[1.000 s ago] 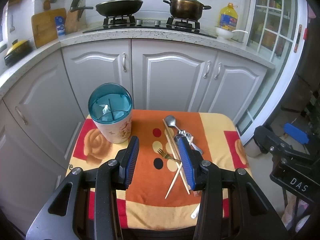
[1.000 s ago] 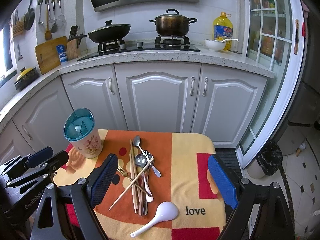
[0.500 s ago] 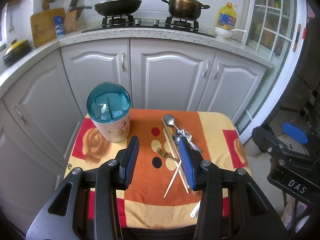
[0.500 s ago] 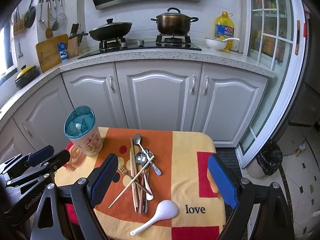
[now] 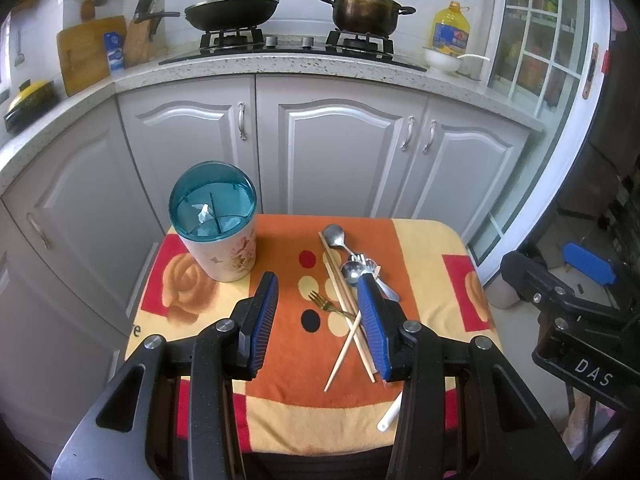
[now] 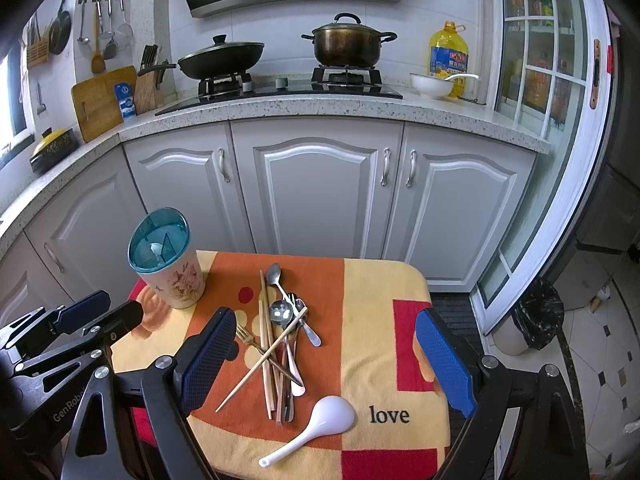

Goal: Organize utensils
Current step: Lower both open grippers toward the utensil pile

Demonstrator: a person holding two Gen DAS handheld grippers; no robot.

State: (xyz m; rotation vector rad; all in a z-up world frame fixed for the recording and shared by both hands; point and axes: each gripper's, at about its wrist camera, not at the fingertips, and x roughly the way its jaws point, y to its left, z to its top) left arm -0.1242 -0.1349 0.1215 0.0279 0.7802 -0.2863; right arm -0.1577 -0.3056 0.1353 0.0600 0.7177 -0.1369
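Barely shifted, both open grippers (image 5: 316, 312) (image 6: 324, 356) hover above the utensil pile (image 6: 280, 340).

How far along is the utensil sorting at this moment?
Barely begun. The utensil holder with the teal divided top shows only something small and pale inside, too unclear to name. Nothing is in hand: the left gripper and right gripper are both open. Left to do: the chopsticks, metal spoons, gold fork and white ladle spoon lie on the cloth.
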